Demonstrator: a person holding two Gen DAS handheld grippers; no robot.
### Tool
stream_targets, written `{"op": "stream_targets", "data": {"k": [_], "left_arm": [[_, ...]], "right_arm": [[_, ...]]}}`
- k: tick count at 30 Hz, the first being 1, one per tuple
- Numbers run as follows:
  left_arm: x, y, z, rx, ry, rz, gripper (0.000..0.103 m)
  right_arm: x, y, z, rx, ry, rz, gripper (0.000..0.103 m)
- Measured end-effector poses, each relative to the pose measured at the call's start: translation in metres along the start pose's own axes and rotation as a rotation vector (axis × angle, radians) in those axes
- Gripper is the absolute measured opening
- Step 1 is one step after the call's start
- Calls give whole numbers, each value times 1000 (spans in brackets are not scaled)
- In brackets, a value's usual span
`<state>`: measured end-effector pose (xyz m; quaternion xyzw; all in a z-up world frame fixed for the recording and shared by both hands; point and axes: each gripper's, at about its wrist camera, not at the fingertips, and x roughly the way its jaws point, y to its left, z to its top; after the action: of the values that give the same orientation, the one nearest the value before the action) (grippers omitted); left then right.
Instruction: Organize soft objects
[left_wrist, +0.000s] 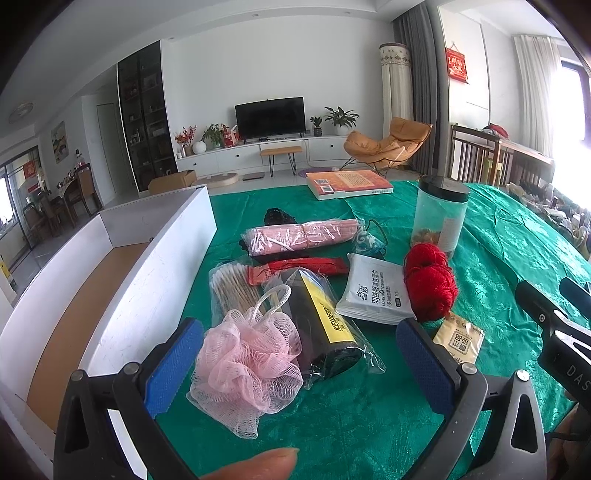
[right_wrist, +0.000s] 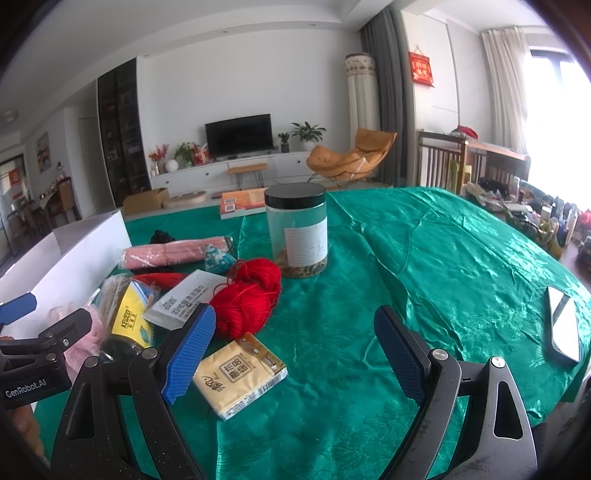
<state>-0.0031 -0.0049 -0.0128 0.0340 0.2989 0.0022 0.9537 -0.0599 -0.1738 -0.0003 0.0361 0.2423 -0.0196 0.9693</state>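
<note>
The left claw (left_wrist: 295, 365) stands spread wide and empty, low over the green-covered tabletop (left_wrist: 498, 236). The pink mesh bath puff (left_wrist: 245, 363), in a clear wrapper, lies on the cloth directly ahead of it, sitting toward the left pad, apparently just short of touching it, with its white cord loop (left_wrist: 271, 304) pointing away from the claw. The puff is a rounded bundle with no marked long axis, so approach angle matters little. The open white box (left_wrist: 74, 295), empty as far as can be seen, lies immediately left of the puff, its near wall just beside it. The right claw (right_wrist: 295, 350) is likewise spread and empty, and points at bare cloth, with the yellow tissue pack (right_wrist: 240, 374) touching or just beside its left pad and the red yarn (right_wrist: 247, 299) beyond. Judgement: the left claw is the nearer to the puff and box; a short advance and closure should take the puff, then a leftward carry.
</note>
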Motion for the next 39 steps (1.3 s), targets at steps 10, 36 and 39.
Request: {"op": "stream_targets", "data": {"k": [10, 36, 39], "left_arm": [[0, -3, -2, 6, 6, -2, 103], [0, -5, -5, 12, 12, -7, 103], [-1, -5, -6, 13, 13, -7, 103]], "right_arm": [[0, 0, 0, 1, 1, -1, 90], [0, -1, 0, 2, 1, 0, 90], [0, -1, 0, 3, 2, 0, 90]]}}
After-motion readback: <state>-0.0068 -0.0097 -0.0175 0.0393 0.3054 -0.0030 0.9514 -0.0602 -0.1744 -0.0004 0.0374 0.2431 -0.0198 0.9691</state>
